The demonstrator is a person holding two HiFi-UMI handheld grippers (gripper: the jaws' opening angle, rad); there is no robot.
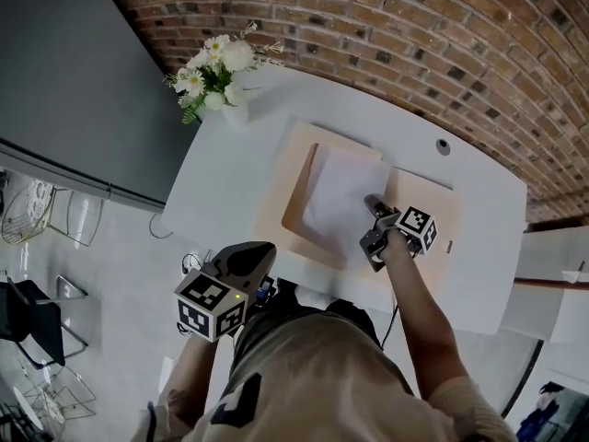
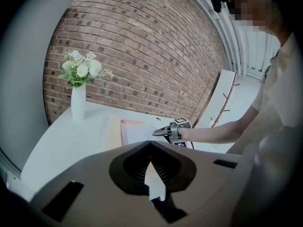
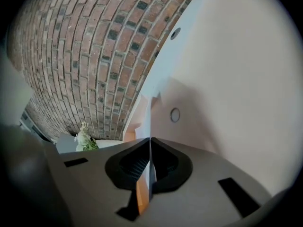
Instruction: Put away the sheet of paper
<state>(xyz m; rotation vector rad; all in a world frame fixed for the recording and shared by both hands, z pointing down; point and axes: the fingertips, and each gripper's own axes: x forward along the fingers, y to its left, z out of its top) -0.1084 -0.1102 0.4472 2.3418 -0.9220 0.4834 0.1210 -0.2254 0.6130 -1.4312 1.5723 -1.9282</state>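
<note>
Right claw (image 3: 150, 140) pinches the sheet of paper (image 1: 336, 201) by its edge, over the tan folder (image 1: 276, 201).
Left claw (image 2: 150, 143) closed, empty, held well off the folder; one-handed placement, I'd guess.

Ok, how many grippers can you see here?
2. The left gripper hangs just off the desk, shut and empty; the right gripper is over the tan folder, pinching an edge of the sheet of paper.

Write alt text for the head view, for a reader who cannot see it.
From above: the right gripper pinches a sheet of paper lying on a beige folder on a white table. The left gripper hangs shut, short of the table.
</note>
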